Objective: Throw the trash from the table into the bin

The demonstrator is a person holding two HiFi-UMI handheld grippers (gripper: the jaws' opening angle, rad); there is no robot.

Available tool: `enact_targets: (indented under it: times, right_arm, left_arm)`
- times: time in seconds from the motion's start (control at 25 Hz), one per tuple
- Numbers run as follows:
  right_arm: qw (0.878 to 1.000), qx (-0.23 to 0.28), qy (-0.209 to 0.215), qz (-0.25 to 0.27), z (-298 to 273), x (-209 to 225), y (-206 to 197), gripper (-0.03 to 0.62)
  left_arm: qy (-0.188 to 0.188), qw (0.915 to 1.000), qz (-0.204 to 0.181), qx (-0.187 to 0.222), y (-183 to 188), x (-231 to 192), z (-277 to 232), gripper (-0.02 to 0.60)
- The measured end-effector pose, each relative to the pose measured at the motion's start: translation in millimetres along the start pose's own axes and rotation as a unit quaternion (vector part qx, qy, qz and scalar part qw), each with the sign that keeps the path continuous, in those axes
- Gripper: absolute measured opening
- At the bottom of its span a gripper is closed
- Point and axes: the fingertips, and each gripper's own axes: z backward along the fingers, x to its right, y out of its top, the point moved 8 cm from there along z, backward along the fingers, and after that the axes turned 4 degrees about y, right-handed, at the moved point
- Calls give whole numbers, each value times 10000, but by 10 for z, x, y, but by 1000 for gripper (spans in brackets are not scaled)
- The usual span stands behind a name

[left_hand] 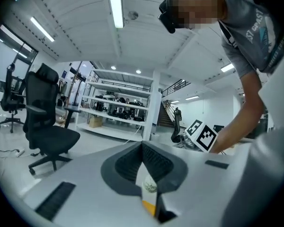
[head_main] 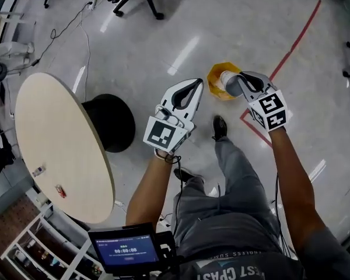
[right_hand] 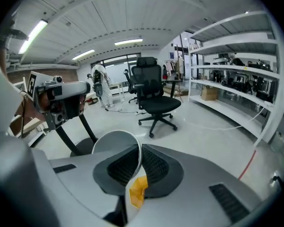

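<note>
Because the trash has to drop into the small yellow bin on the grey floor, the right gripper hangs directly above that bin. Its jaws are pinched shut on the thin wall of a white paper cup, so the cup sits over the bin's mouth, ready to fall once the jaws part.

The left gripper waits just beside the bin, on its left in the head view. Its jaws are clamped on a small flat white scrap of packaging. A yellow patch shows under the scrap, and I cannot tell whether it belongs to the scrap or to the bin.

Both bare forearms reach forward and down from the standing person. The right gripper tips down toward the bin, while the left one is held closer to level. Each gripper's marker cube faces up.

Well away from the bin, on the left of the head view, stands the round pale wooden table. Two small bits of litter lie near its edge, so I judge more trips remain.
</note>
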Motion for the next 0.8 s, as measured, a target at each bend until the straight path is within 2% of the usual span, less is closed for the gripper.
enact_targets:
  times: [0.24,0.44,0.6,0.8]
  right_arm:
    - [9988,-340,-151,-305,-671,527,-939,29]
    - [9964,-747,-73,-395,-1136,682,-1440,29]
    - [9947,-940,-14,-411,-1341,708,-1613,29]
    - [9953,-930,-31,-269,-1382,686,-1593,32]
  left_arm:
    - [-18,9983,92,-568,-949,-201,-478,35]
    - [21,9941,221,-1064,-1438,-292,-610,35]
    - [-5,9927,275,-1177,-1590,-267,-637,35]
    - [44,9920,294,-1225,-1477,-237,-588,35]
